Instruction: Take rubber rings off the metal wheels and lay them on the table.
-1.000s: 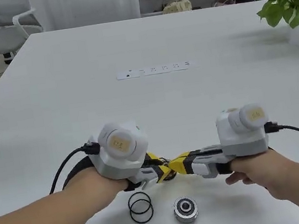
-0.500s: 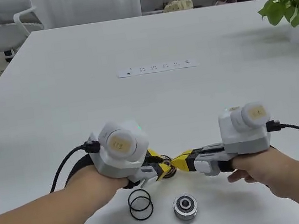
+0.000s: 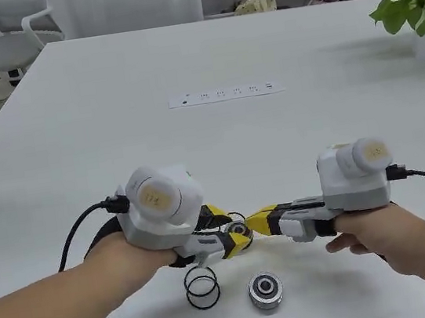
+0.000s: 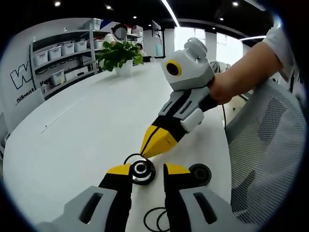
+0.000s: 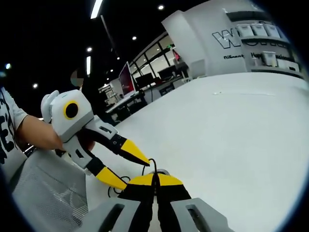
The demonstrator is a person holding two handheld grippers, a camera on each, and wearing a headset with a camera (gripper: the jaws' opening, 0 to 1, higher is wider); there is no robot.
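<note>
Apart they come: since a second ago the right gripper (image 3: 251, 218) has drawn off to the right, and a gap shows where the yellow tips crossed. Its jaws are pressed tight together, pinching a thin black rubber ring (image 5: 150, 163) that rises from between them in the right gripper view. The left gripper (image 3: 227, 228) has dipped lower, with a jaw on either side of the held wheel (image 4: 143, 171), clamping it just above the table (image 3: 195, 146).

Now the hard parts. From the head view the held wheel is half covered by yellow jaw, and in the right gripper view it is a mere sliver behind that gripper's own tips. Whether the pinched ring still sits on the rim at its far side, I cannot tell (the loop is hair-thin). The loose rings (image 3: 201, 288) are cut off at the bottom edge of the left gripper view.

Orientation: the held wheel shows its flat face and bore up toward the head camera, slightly tilted. The second wheel (image 3: 265, 290) lies flat on the table, bore straight up, just right of the loose rings.

The count: two metal wheels; three rubber rings, one pinched and two overlapping on the table below the left gripper.
</note>
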